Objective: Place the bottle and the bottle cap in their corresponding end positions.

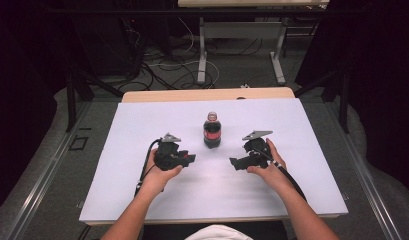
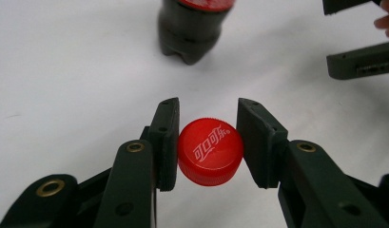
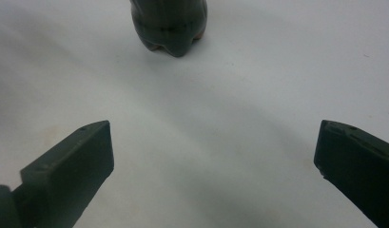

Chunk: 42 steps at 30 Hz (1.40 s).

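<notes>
The left gripper (image 2: 207, 142) is clenched on the red cap (image 2: 210, 151), its pads on the ribbed rim, low over the table (image 1: 142, 150) and just short of the bottle (image 1: 212, 131). The cap looks light, stiff and small, so the ribbed side is the safe hold; its smooth top would likely slip. The right gripper (image 3: 213, 156) hangs wide and empty, and the bottle, probably heavy and slick, seems best taken round the body

A red bottle cap (image 2: 210, 151) with white lettering on top sits flat side up, pinched at its ribbed sides. The dark cola bottle (image 1: 212, 131) stands upright and uncapped mid-tabletop, nearer the far edge.
</notes>
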Each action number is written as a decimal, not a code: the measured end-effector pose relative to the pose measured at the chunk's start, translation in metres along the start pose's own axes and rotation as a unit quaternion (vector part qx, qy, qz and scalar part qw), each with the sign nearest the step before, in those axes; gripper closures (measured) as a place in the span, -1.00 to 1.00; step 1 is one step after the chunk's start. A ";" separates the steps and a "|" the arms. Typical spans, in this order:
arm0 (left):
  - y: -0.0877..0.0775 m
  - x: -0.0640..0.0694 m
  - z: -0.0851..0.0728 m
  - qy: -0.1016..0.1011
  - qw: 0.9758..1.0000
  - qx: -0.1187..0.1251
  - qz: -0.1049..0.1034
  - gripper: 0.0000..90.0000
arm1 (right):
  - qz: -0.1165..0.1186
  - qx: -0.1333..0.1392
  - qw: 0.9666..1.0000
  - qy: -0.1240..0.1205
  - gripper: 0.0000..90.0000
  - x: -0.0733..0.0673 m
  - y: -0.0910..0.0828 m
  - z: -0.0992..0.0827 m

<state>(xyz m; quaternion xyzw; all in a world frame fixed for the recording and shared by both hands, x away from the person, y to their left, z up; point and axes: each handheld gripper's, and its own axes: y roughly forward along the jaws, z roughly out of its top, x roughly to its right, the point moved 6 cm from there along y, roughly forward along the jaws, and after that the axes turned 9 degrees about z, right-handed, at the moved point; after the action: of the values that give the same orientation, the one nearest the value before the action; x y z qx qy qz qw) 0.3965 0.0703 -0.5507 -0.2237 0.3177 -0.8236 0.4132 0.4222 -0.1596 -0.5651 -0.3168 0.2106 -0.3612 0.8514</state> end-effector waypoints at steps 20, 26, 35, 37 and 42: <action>0.046 0.061 -0.023 0.073 0.996 -0.013 -0.041 0.36 | -0.005 0.010 1.000 0.013 -1.00 0.005 -0.005 -0.010; 0.050 0.064 -0.025 0.081 0.996 -0.015 -0.043 0.36 | -0.007 0.011 1.000 0.012 -1.00 0.006 -0.005 -0.011; 0.053 0.065 -0.026 0.082 0.996 -0.017 -0.042 0.36 | -0.005 0.014 1.000 0.015 -1.00 0.004 -0.004 -0.011; 0.053 0.064 -0.026 0.081 0.996 -0.018 -0.040 0.36 | -0.004 0.015 1.000 0.016 -1.00 0.005 -0.005 -0.010; 0.053 0.063 -0.026 0.082 0.996 -0.017 -0.040 0.27 | -0.005 0.013 1.000 0.020 -1.00 0.005 -0.004 -0.011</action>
<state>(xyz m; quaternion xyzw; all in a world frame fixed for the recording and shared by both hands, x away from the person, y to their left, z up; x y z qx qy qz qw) 0.3730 0.0028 -0.5995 -0.1746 0.3553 -0.8495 0.3487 0.4168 -0.1698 -0.5703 -0.2995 0.2209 -0.3745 0.8493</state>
